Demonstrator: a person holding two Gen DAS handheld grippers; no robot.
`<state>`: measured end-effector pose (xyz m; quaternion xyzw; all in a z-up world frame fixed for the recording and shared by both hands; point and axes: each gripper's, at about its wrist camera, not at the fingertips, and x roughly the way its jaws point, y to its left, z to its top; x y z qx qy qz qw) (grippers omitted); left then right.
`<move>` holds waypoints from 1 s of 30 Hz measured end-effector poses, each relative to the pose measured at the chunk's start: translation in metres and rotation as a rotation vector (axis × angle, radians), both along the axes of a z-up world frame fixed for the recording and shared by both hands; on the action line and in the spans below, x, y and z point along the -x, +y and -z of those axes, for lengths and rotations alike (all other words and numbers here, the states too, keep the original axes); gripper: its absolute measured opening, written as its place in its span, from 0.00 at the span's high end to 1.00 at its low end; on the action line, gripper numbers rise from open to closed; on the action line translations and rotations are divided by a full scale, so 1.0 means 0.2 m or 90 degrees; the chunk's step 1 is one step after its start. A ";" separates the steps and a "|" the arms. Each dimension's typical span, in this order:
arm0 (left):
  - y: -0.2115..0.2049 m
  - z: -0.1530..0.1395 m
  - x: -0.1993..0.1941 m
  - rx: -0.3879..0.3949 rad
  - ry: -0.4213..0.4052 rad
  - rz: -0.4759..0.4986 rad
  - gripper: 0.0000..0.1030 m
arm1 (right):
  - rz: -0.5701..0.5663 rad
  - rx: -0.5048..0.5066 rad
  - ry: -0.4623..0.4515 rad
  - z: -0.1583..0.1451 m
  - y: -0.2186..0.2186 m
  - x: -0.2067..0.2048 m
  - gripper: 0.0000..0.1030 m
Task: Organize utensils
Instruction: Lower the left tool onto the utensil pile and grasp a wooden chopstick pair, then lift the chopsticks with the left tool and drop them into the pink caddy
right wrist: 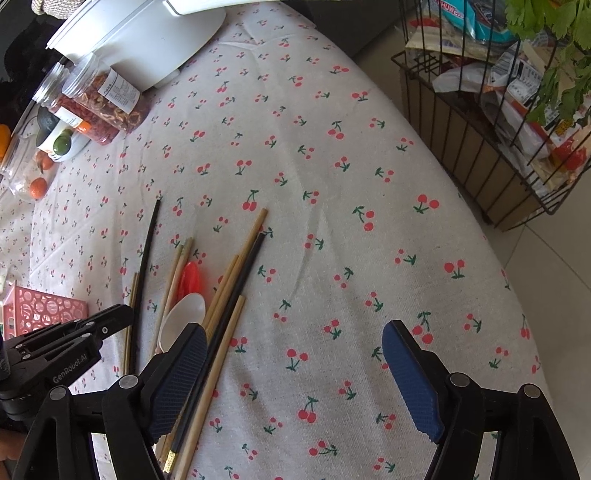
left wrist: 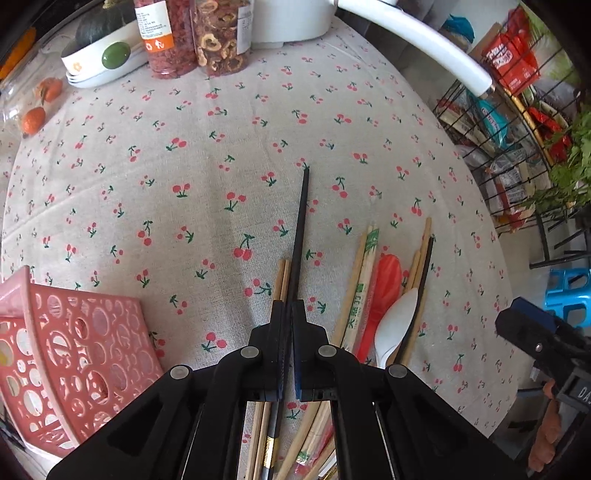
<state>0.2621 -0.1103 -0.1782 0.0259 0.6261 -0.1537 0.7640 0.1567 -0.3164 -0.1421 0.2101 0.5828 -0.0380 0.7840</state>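
Observation:
My left gripper [left wrist: 289, 306] is shut on a black chopstick [left wrist: 300, 229] that points away over the cherry-print tablecloth; it also shows in the right wrist view [right wrist: 146, 254]. Two wooden chopsticks [left wrist: 280, 280] lie just left of it. To the right lies a pile: wrapped chopsticks [left wrist: 364, 280], a red spoon [left wrist: 386, 284], a white spoon [left wrist: 395, 325], wooden and black chopsticks [left wrist: 424, 266]. My right gripper [right wrist: 295, 373] is open and empty over bare cloth, right of the pile [right wrist: 229, 291]. The pink basket [left wrist: 70, 354] stands at the left.
Two jars of dried fruit [left wrist: 192, 33], a white bowl [left wrist: 103, 55], tangerines [left wrist: 35, 118] and a white appliance [left wrist: 291, 18] stand at the table's far side. A wire rack of snack packets [left wrist: 513, 147] stands off the right edge.

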 end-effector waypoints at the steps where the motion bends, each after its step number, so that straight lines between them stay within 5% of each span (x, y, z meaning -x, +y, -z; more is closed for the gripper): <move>1: 0.01 -0.01 -0.01 -0.004 -0.009 -0.010 0.97 | -0.002 0.001 -0.002 0.00 0.00 0.00 0.20; 15: -0.14 0.07 0.01 -0.118 0.022 0.044 0.95 | 0.002 -0.001 -0.003 0.00 -0.01 0.02 0.19; 22: -0.18 0.11 0.01 -0.121 0.039 0.036 0.82 | -0.002 -0.005 -0.001 0.00 0.00 0.01 0.19; 27: -0.11 0.04 0.02 -0.139 -0.040 0.023 0.92 | -0.001 -0.003 0.004 0.02 0.02 -0.01 0.19; 30: 0.00 -0.09 0.09 -0.085 -0.072 0.011 0.92 | -0.007 -0.008 0.011 0.04 0.05 -0.03 0.19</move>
